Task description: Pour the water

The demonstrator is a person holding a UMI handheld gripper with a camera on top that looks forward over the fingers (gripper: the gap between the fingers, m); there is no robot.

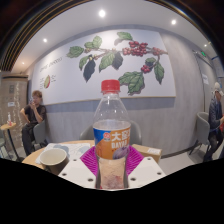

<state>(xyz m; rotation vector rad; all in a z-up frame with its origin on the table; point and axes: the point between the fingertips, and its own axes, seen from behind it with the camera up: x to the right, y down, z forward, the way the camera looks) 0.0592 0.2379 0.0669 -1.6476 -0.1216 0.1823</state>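
A clear plastic bottle with a red cap and an orange-blue label stands upright between my fingers. My gripper is shut on the bottle: the pink pads press on its lower body from both sides. The bottle seems held up above a wooden table. A white paper cup with a dark inside stands on the table to the left of the bottle, close to my left finger.
A person sits at the far left by another table. Another person is at the right. A white wall with a leaf-and-berry mural is behind. Ceiling lights shine above.
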